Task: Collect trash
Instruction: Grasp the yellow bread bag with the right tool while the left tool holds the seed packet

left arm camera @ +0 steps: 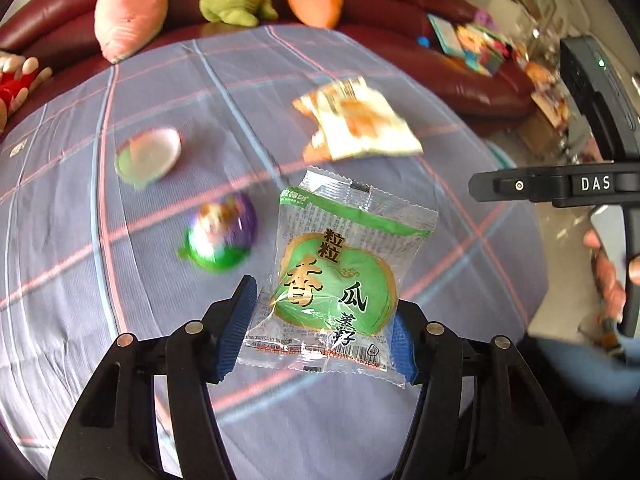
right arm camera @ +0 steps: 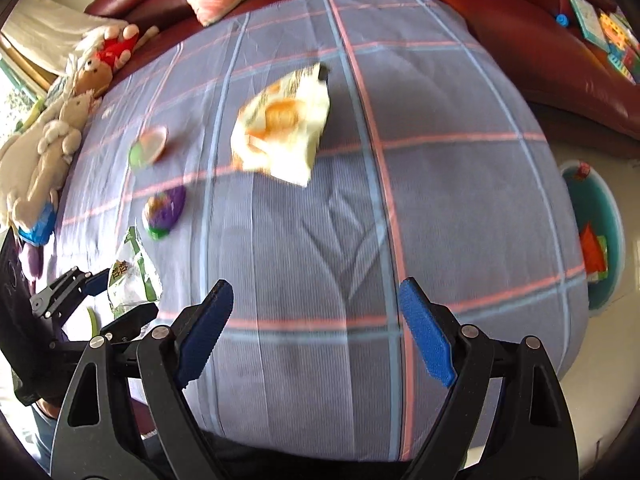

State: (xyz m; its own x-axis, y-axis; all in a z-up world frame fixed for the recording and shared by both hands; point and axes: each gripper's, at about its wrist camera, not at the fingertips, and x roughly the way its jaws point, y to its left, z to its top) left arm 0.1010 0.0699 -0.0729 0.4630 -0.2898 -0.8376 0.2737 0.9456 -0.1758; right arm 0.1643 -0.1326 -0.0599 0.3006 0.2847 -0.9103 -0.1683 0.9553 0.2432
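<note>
We're holding the green snack packet (left arm camera: 334, 280) in the left tongs (left arm camera: 324, 316), pads clenched on its lower edges, packet lifted clear of the checked cloth (left arm camera: 120, 320) on the worktop. The right tongs (right arm camera: 316, 328) are hanging released w/ nothing between the pads, just cloth below. In our judgement we're early-to-mid task: one piece is in hand, not yet binned. Still lying ahead of the left tongs: the white-orange wrapper (left arm camera: 356, 124) straight beyond the packet, the purple-green jelly cup (left arm camera: 222, 236) just left of it, and the peeled cup lid (left arm camera: 148, 156) further left & beyond. Off to the right of the right tongs, a teal bin (right arm camera: 600, 232) is sitting on the floor w/ some wrappers inside, prob. where the packet goes next.
</note>
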